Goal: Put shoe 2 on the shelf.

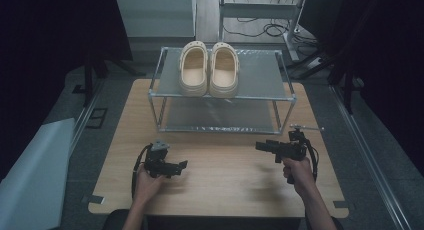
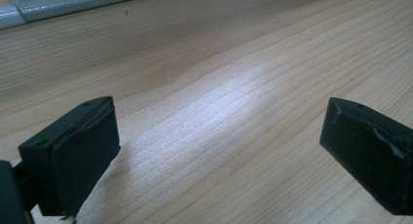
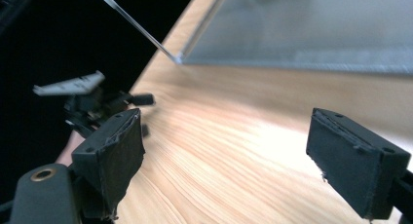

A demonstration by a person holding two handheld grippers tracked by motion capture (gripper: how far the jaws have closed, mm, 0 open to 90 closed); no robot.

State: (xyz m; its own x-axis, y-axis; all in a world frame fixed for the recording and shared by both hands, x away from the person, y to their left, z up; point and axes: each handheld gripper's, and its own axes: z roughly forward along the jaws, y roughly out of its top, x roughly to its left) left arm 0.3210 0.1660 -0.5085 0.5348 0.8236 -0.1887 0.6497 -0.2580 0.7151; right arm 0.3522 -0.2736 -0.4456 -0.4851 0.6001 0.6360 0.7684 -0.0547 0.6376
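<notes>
Overhead, both grippers hovered low over the near half of the wooden table (image 1: 220, 185), neither touching anything. Left gripper (image 1: 181, 165) sat in the person's left hand (image 1: 147, 182), jaws pointed toward the table's middle. Right gripper (image 1: 260, 146) was held in the right hand (image 1: 299, 171), jaws pointed leftward, toward the other gripper. The two were well apart, with bare wood between them.

Left gripper view: own jaws stood wide apart, nothing between them but wood grain, a bright patch of light on the tabletop (image 2: 219, 112) ahead. A strip of the rack's lower shelf (image 2: 73, 2) showed at the top edge.

Right gripper view: own jaws likewise spread wide and empty. The left gripper (image 3: 141, 99) showed farther off, blurred, with its grey plate (image 3: 70, 84) on top. The rack's lower shelf (image 3: 311, 34) lay beyond.

Two-tier metal rack (image 1: 155, 97) stood at the far half of the table. A pair of cream clogs (image 1: 209, 69) sat side by side on its top shelf, toes away from the person, heels toward the front edge, sides touching or nearly so. The lower shelf (image 1: 220, 115) was nearer the grippers than the clogs were. Clogs were well apart from both grippers.
</notes>
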